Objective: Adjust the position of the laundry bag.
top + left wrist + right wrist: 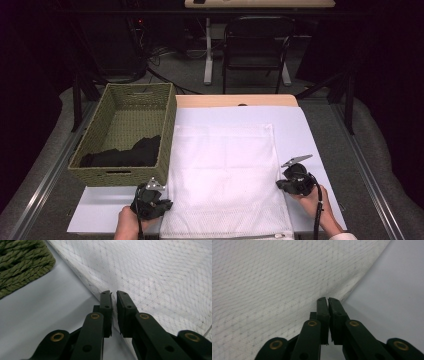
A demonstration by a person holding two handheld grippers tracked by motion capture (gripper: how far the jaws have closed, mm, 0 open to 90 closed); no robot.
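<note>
I have both sets of fingers pinched on the white mesh laundry bag (225, 180), which lies flat on the white surface (310, 130). My left gripper (167, 204) clamps its left edge, fabric caught between the narrow fingers (106, 302); my right gripper (278, 184) clamps the right edge likewise. The green woven basket (170, 130) holding dark cloth (127, 155) sits just beside the bag.
</note>
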